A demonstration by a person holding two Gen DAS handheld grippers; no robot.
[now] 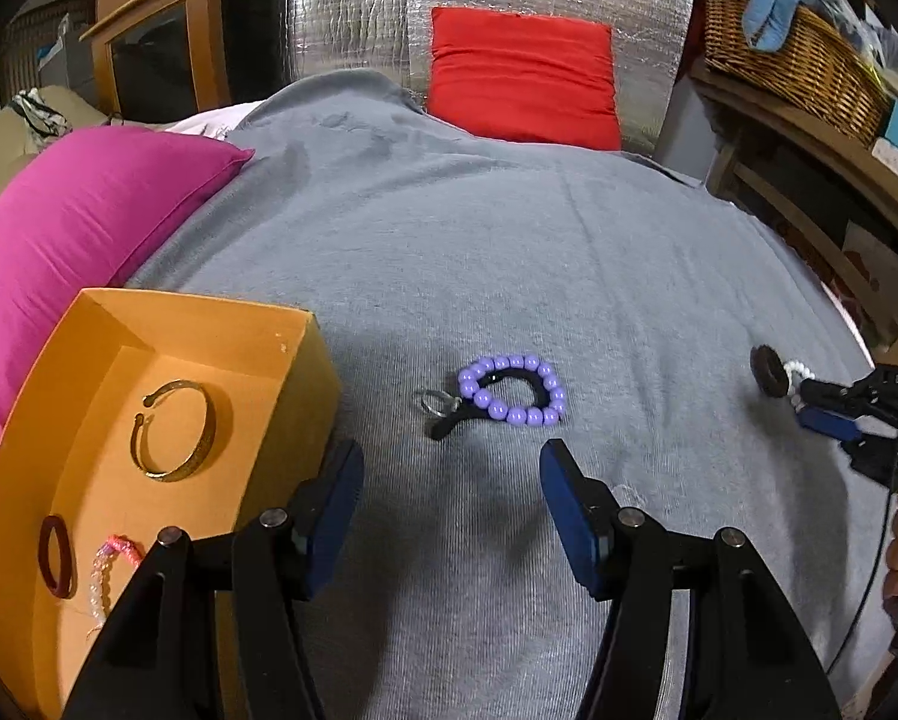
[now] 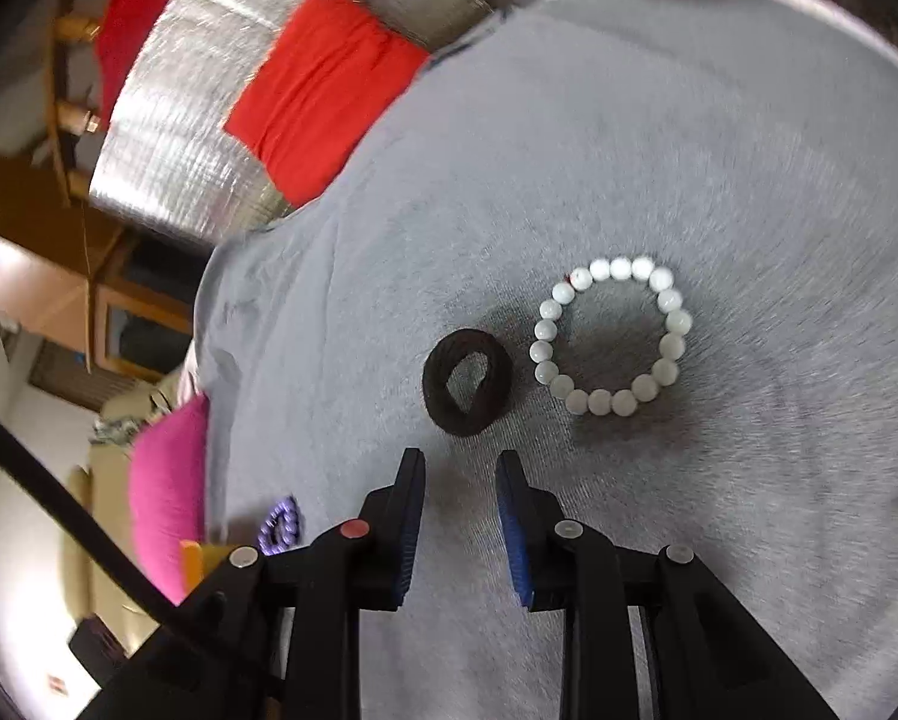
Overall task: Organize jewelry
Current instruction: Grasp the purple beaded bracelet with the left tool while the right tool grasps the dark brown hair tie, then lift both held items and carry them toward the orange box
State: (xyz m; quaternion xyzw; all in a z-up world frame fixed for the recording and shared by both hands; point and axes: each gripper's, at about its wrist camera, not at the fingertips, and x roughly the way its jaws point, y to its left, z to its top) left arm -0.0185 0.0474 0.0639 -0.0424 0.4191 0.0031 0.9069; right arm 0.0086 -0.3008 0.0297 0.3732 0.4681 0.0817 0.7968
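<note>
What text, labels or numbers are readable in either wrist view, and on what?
"DAS": partial white lettering on the black body of the right gripper, cut off at the left wrist view's edge; the rest is unreadable.
Nothing else reads: no text shows on the orange box or the jewelry, and the right wrist view is motion-blurred.

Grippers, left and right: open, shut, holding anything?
Left gripper: open, empty, above the purple bead bracelet.
Right gripper: open narrowly, empty, near the black hair tie.

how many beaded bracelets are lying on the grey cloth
2. The purple bracelet lies ahead of the left gripper, near the orange box. The white bracelet lies beside the black hair tie, ahead of the right gripper.
</note>
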